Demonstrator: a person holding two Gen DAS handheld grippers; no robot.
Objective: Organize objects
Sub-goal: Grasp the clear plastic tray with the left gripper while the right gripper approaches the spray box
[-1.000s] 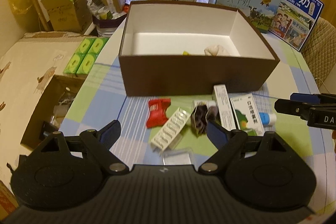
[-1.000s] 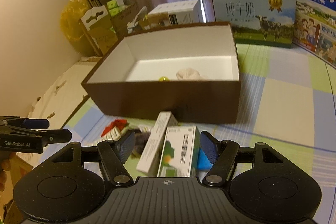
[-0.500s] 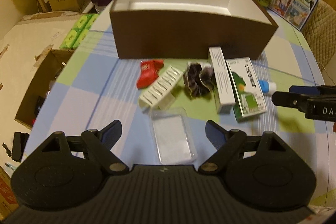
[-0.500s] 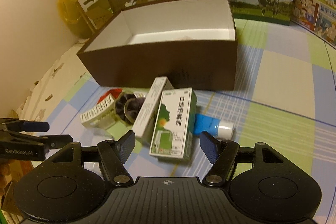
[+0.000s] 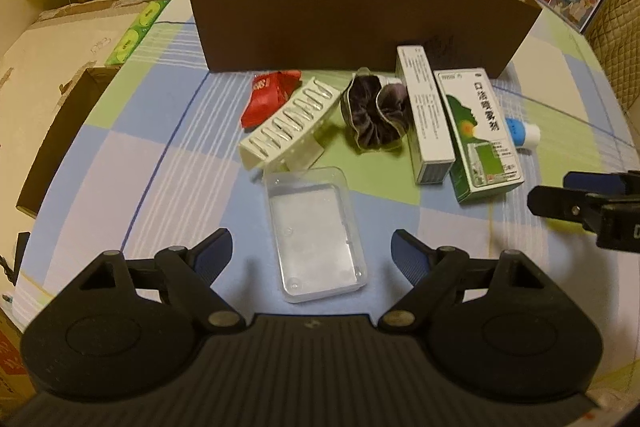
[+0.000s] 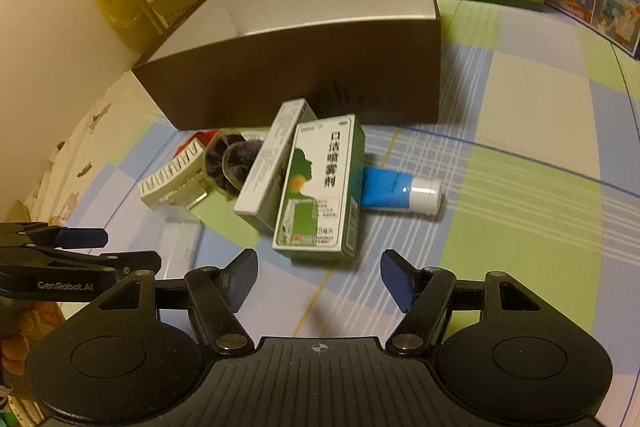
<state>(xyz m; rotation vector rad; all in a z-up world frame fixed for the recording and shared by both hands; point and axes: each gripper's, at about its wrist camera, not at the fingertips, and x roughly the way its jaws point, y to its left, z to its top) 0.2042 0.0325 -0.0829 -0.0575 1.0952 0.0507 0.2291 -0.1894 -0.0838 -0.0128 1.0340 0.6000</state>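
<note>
**Both grippers wide open over loose items; box interior not visible**

The left gripper (image 5: 312, 253) has its jaws spread wide and holds nothing. A clear, shallow, rectangular plastic tray (image 5: 314, 233) with rounded corners lies flat between its fingertips; nothing can be made out inside it. The right gripper (image 6: 318, 277) is likewise fully spread and holds nothing. The green-and-white spray carton (image 6: 320, 187) lies flat just ahead of it.

Further ahead of both tools stands the brown cardboard box (image 5: 352, 15), open-topped, with smooth white inner walls. Its floor is hidden from both cameras, so its contents cannot be determined.

Between box and grippers, on the checked tablecloth (image 5: 168, 163), lie:
- a ribbed white plastic holder (image 5: 290, 125), long and slotted;
- a crumpled red packet (image 5: 270, 95), touching the holder;
- a gathered dark fabric scrunchie (image 5: 376, 113);
- a narrow white carton (image 5: 426, 119), beside the spray carton;
- a blue tube with white cap (image 6: 400, 189), partly under the spray carton.
</note>
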